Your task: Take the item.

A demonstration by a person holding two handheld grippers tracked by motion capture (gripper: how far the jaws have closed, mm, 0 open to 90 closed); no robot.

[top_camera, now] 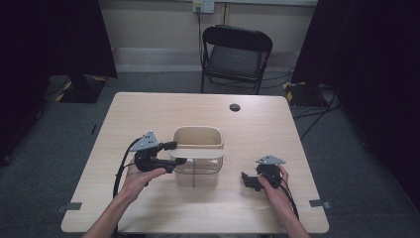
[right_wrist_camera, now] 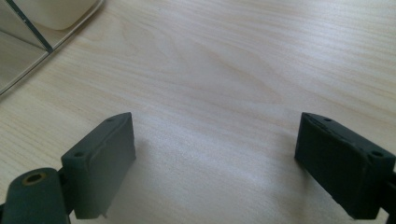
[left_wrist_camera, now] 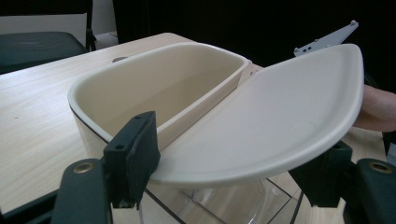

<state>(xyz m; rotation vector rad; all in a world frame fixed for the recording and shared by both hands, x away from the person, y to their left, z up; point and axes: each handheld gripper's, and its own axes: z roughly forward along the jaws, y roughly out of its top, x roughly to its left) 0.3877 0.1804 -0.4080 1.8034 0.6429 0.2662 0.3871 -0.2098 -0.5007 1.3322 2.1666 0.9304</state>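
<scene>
1. Left hand [top_camera: 141, 176]: enters from the bottom of the high view and holds the left gripper [top_camera: 174, 153], which points right toward the box [top_camera: 197, 171].
2. Left gripper, own view [left_wrist_camera: 224, 179]: the two black jaws stand on either side of the cream lid [left_wrist_camera: 275, 121]. One jaw meets the lid's edge at lower left and the other sits under its rim at lower right, so the jaws grip the lid.
3. Lid [top_camera: 197, 153]: a flat half-oval panel, held roughly level over the near half of the box.
4. Box: a clear-walled container near the centre of the table [top_camera: 148, 111], with a cream insert [top_camera: 197, 137] in its far half. In the left gripper view the insert [left_wrist_camera: 154, 84] is an open tub beside the lid.
5. Right gripper [top_camera: 246, 179]: held by the right hand [top_camera: 275, 186] to the right of the box, apart from it, pointing left.
6. Right gripper, own view [right_wrist_camera: 215, 163]: jaws spread wide over bare tabletop [right_wrist_camera: 243, 70], nothing between them. A corner of the box [right_wrist_camera: 32, 32] lies at upper left.
7. Chair [top_camera: 235, 57]: black folding type, beyond the table's far edge.
</scene>
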